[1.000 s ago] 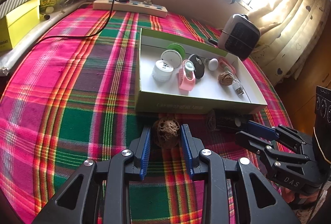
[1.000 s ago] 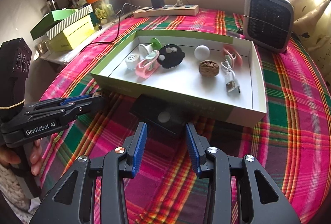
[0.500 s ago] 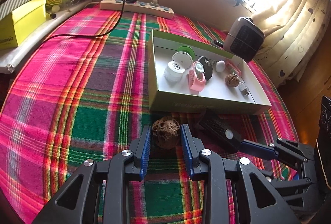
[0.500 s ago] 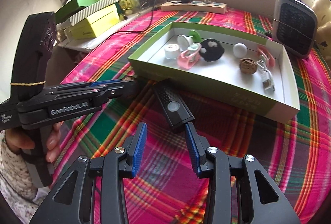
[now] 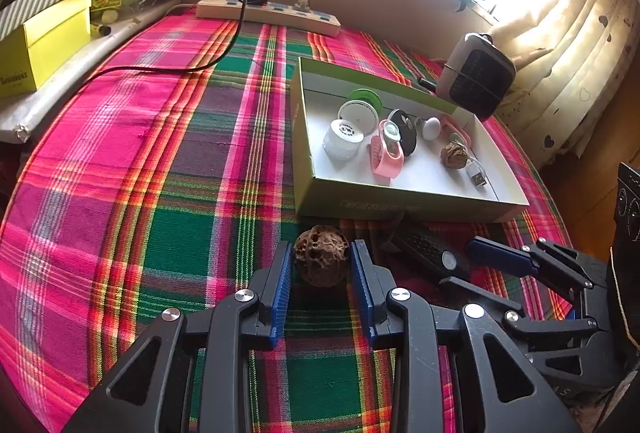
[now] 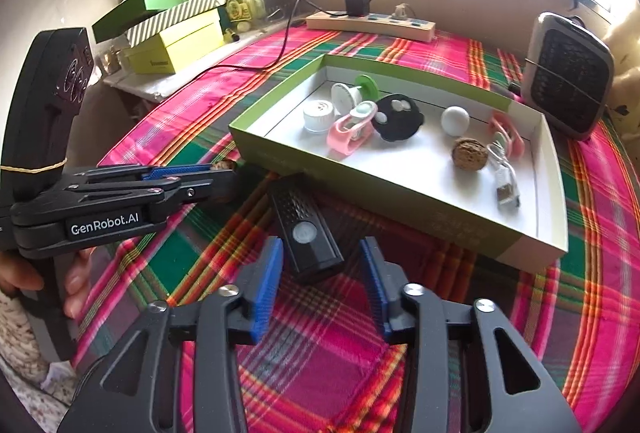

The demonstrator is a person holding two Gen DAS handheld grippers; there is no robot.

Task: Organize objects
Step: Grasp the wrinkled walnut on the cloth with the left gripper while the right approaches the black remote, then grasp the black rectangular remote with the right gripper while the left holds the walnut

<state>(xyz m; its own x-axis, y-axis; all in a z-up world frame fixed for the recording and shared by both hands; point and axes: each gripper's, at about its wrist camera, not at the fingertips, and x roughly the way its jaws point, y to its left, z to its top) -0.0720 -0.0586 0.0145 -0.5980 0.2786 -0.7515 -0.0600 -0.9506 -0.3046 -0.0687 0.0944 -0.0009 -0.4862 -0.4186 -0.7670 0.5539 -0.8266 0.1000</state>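
My left gripper [image 5: 321, 265] is shut on a brown walnut [image 5: 322, 255] and holds it in front of the green-walled white tray [image 5: 404, 202]. It also shows in the right wrist view [image 6: 224, 169]. My right gripper [image 6: 320, 265] is open around the near end of a black rectangular device [image 6: 305, 227] with a round button, which lies on the plaid cloth; the pads stand apart from it. The device also shows in the left wrist view [image 5: 430, 253]. The tray [image 6: 440, 221] holds a second walnut [image 6: 469, 152], a white ball, a pink band, a black disc, white caps and a USB cable.
A small grey heater [image 6: 568, 73] stands behind the tray at the right. A power strip [image 5: 268, 13] with a charger and a black cable lies at the back. Yellow and striped boxes [image 5: 40, 41] sit off the table's left edge.
Both grippers have drawn back and up from the tray. The walnut stays in the left gripper. The black device now lies further between the right gripper's fingers.
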